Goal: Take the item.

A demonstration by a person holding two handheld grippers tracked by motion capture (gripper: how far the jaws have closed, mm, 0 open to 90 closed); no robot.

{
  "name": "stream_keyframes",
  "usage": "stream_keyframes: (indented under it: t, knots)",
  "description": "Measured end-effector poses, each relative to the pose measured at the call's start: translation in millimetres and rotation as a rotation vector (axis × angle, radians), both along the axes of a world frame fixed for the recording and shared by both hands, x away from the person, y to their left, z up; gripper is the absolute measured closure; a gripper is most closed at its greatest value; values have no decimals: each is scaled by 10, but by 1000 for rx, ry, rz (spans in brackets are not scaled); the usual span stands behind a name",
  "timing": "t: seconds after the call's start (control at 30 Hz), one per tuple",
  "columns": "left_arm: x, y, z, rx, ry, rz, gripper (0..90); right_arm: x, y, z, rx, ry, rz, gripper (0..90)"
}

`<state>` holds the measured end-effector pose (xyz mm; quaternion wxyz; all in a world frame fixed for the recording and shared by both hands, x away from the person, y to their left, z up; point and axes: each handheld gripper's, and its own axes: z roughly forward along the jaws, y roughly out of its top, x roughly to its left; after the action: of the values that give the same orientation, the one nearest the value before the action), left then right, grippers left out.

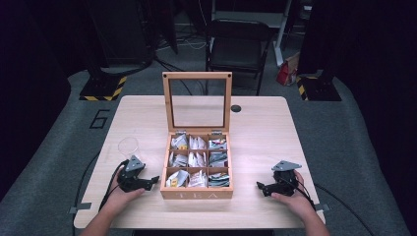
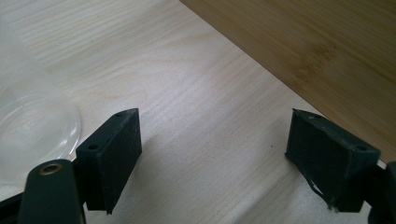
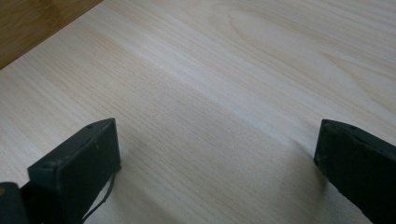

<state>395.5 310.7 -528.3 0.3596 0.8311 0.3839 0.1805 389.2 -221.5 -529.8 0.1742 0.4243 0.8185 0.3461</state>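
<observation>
Tongs rest low on the worktop (image 1: 255,123) either side of an open wooden tea box (image 1: 197,193): left tongs (image 1: 153,181) just beside its left wall, right tongs (image 1: 260,187) farther off its right. Both are spread, holding nothing. A clear glass (image 1: 128,147) stands left of the box.

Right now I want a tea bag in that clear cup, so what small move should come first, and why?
Probably lift the left hand-held gripper over the tea box wall toward a near compartment. Its jaws stand open and empty on the table, the lid is already up, and the clear cup sits just beside it.
</observation>
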Motion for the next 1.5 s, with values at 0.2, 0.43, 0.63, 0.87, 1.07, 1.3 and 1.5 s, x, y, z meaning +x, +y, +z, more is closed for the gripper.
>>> stream_keyframes:
  t: [0.2,0.43,0.63,0.87,1.07,1.3,1.5]
  knots:
    - [-1,0,0,0,1,0,177,0,0,0,0,0,0,0]
    - [-3,-1,0,-2,0,4,180,0,0,0,0,0,0,0]
    - [-3,-1,-1,-5,0,7,181,0,0,0,0,0,0,0]
    - [-11,3,2,-25,6,22,215,0,0,0,0,0,0,0]
    - [-26,1,66,-60,29,38,252,0,0,0,0,0,0,0]
    - [-99,-29,208,-108,20,34,317,0,0,0,0,0,0,0]
    - [-162,-47,297,-131,4,33,348,0,1,0,0,0,-2,0]
